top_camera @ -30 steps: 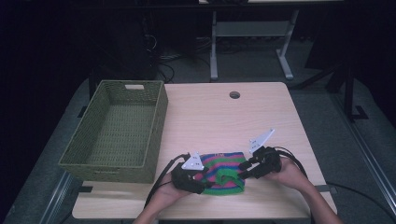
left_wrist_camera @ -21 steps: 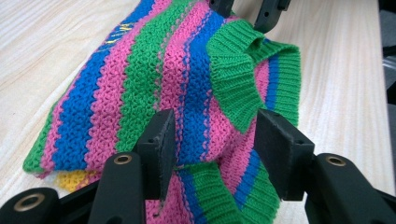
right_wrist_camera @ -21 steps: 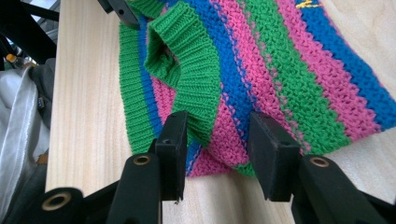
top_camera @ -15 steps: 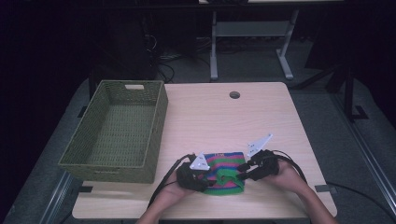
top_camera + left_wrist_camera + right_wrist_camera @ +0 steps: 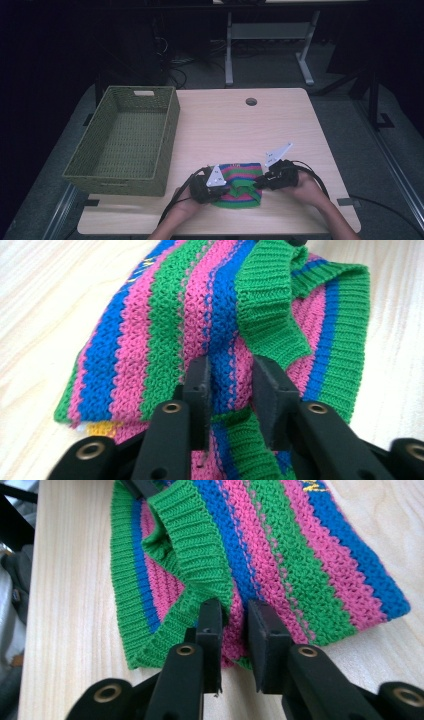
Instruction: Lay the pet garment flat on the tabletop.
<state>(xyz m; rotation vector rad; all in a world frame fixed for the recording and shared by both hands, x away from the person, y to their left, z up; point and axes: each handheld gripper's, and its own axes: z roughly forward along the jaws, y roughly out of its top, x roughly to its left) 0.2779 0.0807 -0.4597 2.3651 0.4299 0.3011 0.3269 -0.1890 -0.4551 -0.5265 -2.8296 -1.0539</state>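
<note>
Knitwear (image 5: 239, 183) lies flat at the near edge of the table (image 5: 280, 125), between your two hands: one striped piece in pink, blue and green, with a green ribbed band. You appear to be folding it, which would explain the ribbed flap (image 5: 267, 305) already turned over onto the striped body.

Left gripper (image 5: 216, 186): you have it at the knit's left edge. In the left gripper view its jaws stand a little apart with pink and blue fabric between them (image 5: 229, 385); whether they pinch that cloth or merely hover over it, I cannot tell.

Right gripper (image 5: 261, 181): you hold it at the opposite edge, jaws astride the ribbed hem (image 5: 232, 617). The gap is narrow, yet a firm pinch cannot be confirmed there either.

Placement reads as deliberate: one tool at each side lets you hold both edges level for a fold.

Basket (image 5: 125, 145) stands to the left, well apart from the knit, open side up, a likely destination once folding is done.

Count: one knit, one basket, two grippers, one table.
</note>
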